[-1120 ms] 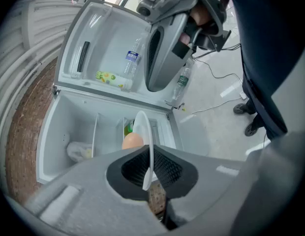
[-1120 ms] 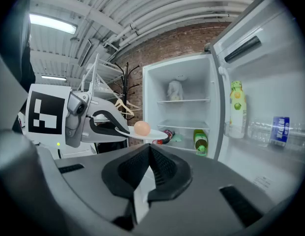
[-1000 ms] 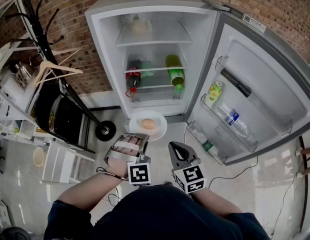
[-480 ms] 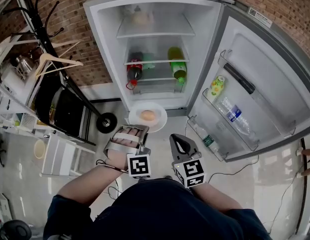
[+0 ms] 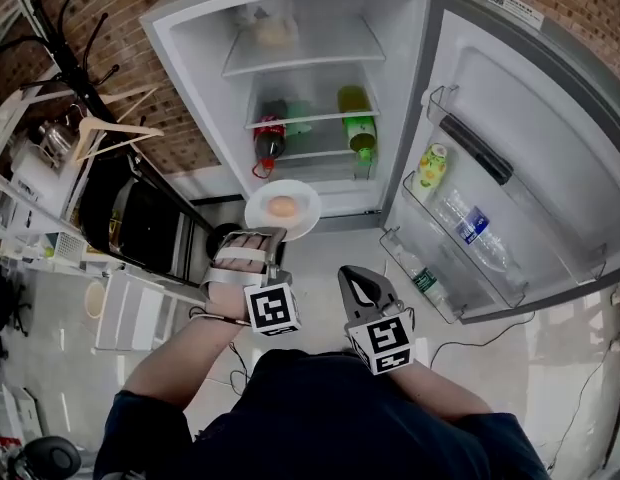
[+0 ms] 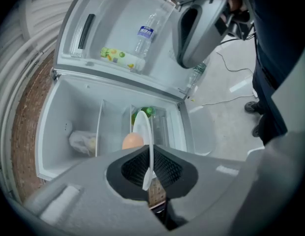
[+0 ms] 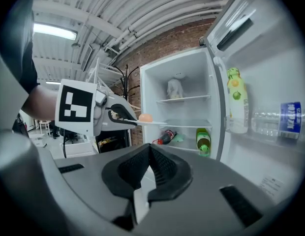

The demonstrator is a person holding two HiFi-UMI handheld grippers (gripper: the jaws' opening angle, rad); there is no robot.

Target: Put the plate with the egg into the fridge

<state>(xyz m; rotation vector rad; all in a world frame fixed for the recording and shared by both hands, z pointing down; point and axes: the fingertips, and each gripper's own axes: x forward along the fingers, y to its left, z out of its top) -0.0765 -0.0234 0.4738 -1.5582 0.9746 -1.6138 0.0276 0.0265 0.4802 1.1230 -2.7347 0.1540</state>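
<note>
A white plate (image 5: 295, 218) with a brown egg (image 5: 282, 207) on it is held level in front of the open fridge (image 5: 290, 78), just below its lower shelves. My left gripper (image 5: 258, 236) is shut on the plate's near rim. In the left gripper view the plate (image 6: 143, 132) shows edge-on between the pads, with the egg (image 6: 132, 141) to its left. My right gripper (image 5: 353, 276) hangs shut and empty to the right of the plate, near the fridge door. The right gripper view shows its jaws (image 7: 149, 149) closed, with the plate (image 7: 155, 123) and egg (image 7: 145, 117) ahead.
The fridge shelves hold a cola bottle (image 5: 268, 143), a green bottle (image 5: 358, 128) and a bag (image 5: 275, 30) on top. The open door (image 5: 510, 138) at right carries bottles (image 5: 470, 230). A coat rack and hanger (image 5: 110, 128) and a black chair (image 5: 140, 223) stand at left. A cable (image 5: 470, 343) lies on the floor.
My left gripper has carried the plate and egg forward and a little left, closer to the fridge opening. The right gripper stays about where it was.
</note>
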